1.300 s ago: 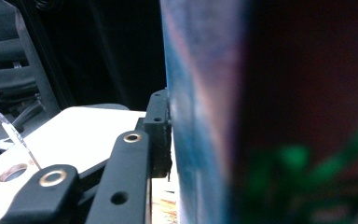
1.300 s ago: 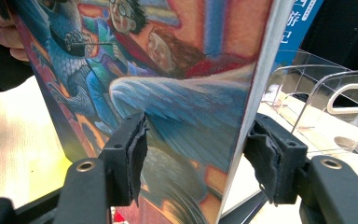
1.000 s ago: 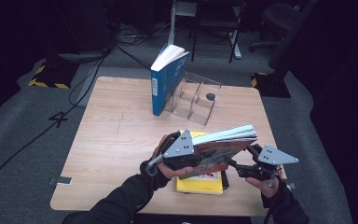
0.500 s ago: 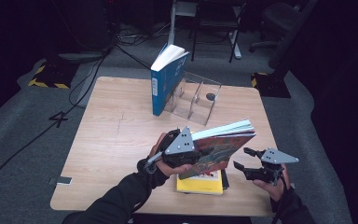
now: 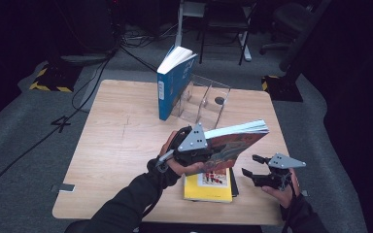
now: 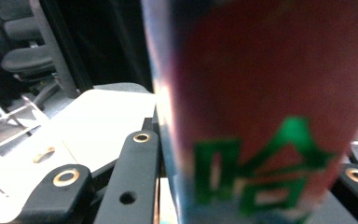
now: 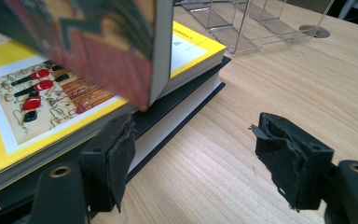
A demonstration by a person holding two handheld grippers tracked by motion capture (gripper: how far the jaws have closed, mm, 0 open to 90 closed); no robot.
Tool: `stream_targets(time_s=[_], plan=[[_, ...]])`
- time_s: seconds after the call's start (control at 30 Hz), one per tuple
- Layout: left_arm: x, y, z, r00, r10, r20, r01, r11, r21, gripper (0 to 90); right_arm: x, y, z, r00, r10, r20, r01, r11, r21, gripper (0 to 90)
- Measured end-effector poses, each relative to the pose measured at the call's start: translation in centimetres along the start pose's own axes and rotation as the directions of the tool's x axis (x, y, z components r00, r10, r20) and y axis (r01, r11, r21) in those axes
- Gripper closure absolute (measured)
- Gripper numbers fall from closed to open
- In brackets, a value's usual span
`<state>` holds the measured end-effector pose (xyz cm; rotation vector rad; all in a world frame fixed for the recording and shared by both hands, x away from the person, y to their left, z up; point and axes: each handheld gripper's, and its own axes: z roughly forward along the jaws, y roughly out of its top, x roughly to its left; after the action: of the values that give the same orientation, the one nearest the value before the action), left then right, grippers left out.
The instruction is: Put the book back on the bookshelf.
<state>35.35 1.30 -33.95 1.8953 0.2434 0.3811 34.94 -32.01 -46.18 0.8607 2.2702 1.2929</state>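
Your left gripper (image 5: 209, 150) is clamping the red book (image 5: 233, 143) above the yellow book (image 5: 209, 187); your right gripper (image 5: 253, 165) is hanging wide, holding nothing

Your lifted book (image 5: 233, 143) shows a red, patterned cover with green characters; under it you see a yellow book (image 5: 209, 187) over a black-covered one (image 7: 177, 116).

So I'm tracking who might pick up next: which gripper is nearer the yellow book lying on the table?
Right. The right gripper sits low beside the yellow book, one jaw nearly at the stack's edge. The left gripper hangs above it, clamped on the red book.
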Motion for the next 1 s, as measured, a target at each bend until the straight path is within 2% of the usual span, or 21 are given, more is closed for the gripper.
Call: stream_targets(time_s=[0.07,0.2,0.27,0.4,0.6,0.63,0.8,0.83,1.0], plan=[[0.2,0.1,0.0,1.0000,-0.004,-0.007,0.004,1.0000,-0.004,74.0,0.0,0.0,0.0,1.0000,0.001,-0.001,-0.001,1.000,0.000,29.1],[1.5,0.3,-0.6,0.9984,-0.013,-0.056,0.013,0.9999,-0.007,73.9,-0.1,-0.1,0.0,1.0000,0.003,-0.003,-0.003,1.000,-0.001,29.2],[2.2,0.4,-1.0,0.9953,-0.018,-0.095,0.016,0.9998,-0.015,74.0,-0.2,-0.1,0.0,1.0000,0.005,-0.001,-0.005,1.000,0.003,29.2],[3.9,0.4,-2.3,0.9841,-0.039,-0.173,0.035,0.9990,-0.028,74.0,-0.2,-0.1,0.0,1.0000,0.008,-0.002,-0.008,1.000,0.003,29.3],[6.6,0.0,-3.8,0.9547,-0.085,-0.285,0.077,0.9962,-0.041,74.0,-0.3,-0.2,0.0,0.9999,0.012,0.000,-0.012,1.000,0.006,29.4],[7.2,-0.2,-3.9,0.9440,-0.096,-0.316,0.088,0.9953,-0.038,74.0,-0.3,-0.2,0.0,0.9999,0.013,-0.001,-0.013,1.000,0.005,29.4],[9.0,-0.7,-3.4,0.9087,-0.111,-0.402,0.112,0.9935,-0.021,73.9,-0.3,-0.3,0.2,0.9999,0.015,-0.002,-0.015,1.000,0.012,29.4],[9.0,-0.7,-3.4,0.9087,-0.111,-0.402,0.112,0.9935,-0.021,73.9,-0.3,-0.3,0.2,0.9999,0.014,-0.001,-0.014,1.000,0.014,29.4],[10.7,-1.0,-2.3,0.8826,-0.129,-0.452,0.138,0.9903,-0.014,74.0,-0.3,-0.4,0.2,0.9999,0.015,-0.003,-0.015,1.000,0.016,29.5]])
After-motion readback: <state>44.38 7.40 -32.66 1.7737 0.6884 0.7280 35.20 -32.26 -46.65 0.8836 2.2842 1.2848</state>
